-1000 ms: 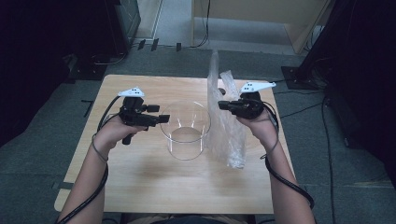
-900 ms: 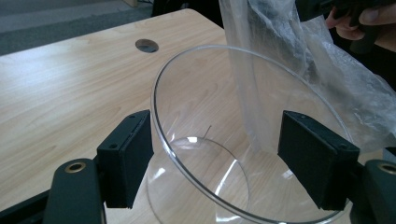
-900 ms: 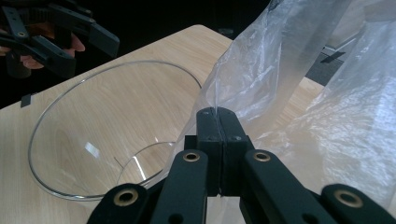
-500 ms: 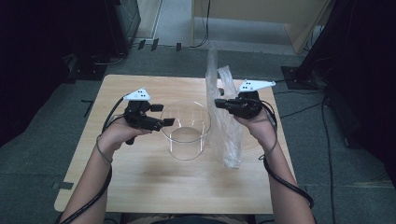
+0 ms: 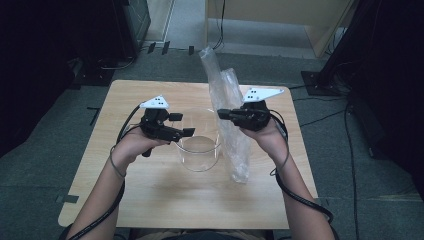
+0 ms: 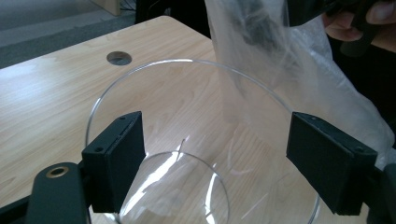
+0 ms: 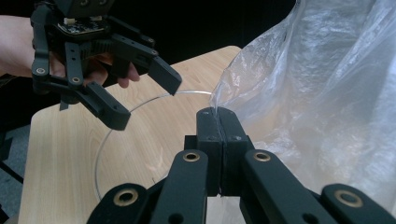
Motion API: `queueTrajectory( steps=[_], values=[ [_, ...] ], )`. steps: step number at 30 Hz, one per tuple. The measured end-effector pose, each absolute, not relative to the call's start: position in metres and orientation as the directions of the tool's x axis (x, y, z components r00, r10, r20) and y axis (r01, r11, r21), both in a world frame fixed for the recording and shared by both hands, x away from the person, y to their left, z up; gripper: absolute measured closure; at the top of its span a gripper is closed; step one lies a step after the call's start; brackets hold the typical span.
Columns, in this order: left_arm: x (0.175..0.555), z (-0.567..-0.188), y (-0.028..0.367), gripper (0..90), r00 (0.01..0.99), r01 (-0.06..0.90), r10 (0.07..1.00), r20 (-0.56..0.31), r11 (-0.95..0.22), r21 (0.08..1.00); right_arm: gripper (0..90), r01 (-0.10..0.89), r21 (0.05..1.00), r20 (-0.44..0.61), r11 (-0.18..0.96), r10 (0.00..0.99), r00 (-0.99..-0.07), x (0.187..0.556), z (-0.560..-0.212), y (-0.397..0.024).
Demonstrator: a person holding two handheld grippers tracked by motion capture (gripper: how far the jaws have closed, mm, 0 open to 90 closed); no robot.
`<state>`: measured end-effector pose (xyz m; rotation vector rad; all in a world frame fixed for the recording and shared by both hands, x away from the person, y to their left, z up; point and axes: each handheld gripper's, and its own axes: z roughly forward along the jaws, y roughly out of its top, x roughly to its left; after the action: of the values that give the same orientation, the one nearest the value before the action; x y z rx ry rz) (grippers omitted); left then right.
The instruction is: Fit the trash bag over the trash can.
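Meanwhile: bag pinched at right, jaws spread over the glass at left

Centre of the high view: clear glass cylinder [image 5: 198, 145] upright on the wooden table [image 5: 150, 200], rim faint and hard to trace against the wood. Just right of it, a clear plastic bag [image 5: 232, 125] rises from the tabletop to above the table's far edge; whether it touches the glass, cannot tell.

Right gripper [image 5: 227, 114] clenched on the bag's edge. Right gripper view: jaws pressed flat together at lower centre, film caught between them; bag [image 7: 322, 88] fills the right half, cut off at the top and right edges.

Left gripper [image 5: 182, 125] released, jaws having just been opening. Left gripper view: jaws stand wide at either side of the frame over the glass mouth [image 6: 187, 140], pads not pressing it; the cylinder's near wall is cut off at the bottom edge.

Person's forearms enter from the bottom edge.
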<state>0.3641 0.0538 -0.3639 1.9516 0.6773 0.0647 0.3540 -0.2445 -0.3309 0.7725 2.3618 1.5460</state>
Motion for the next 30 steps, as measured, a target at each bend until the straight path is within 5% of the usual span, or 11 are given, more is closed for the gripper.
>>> queueTrajectory(
  steps=[30],
  values=[
    [0.347,-0.364,0.014,18.7,0.881,0.379,0.397,-0.258,-0.262,0.887,89.4,0.268,0.927,0.126,0.261,0.457,-0.881,0.34,-0.33,-0.196]
  ],
)
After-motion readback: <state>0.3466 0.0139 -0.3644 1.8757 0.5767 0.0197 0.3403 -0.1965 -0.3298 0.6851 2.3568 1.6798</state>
